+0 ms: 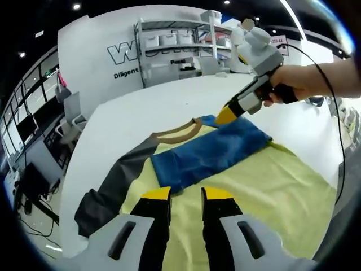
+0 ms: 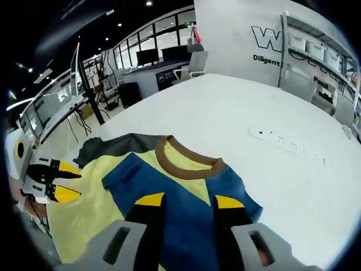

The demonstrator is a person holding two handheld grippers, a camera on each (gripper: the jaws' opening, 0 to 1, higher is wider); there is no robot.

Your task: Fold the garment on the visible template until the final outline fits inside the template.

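Both tools spread over the garment [image 1: 225, 164]; right gripper view adds a power strip [image 2: 287, 145].

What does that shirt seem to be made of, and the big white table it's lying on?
The shirt looks like soft knit fabric, likely cotton jersey: matte yellow, blue and grey panels that crease and drape, with a ribbed-looking brown collar. The table seems a hard, smooth white surface, perhaps laminate or painted board; it shows a faint sheen and no grain, so the exact material stays open.
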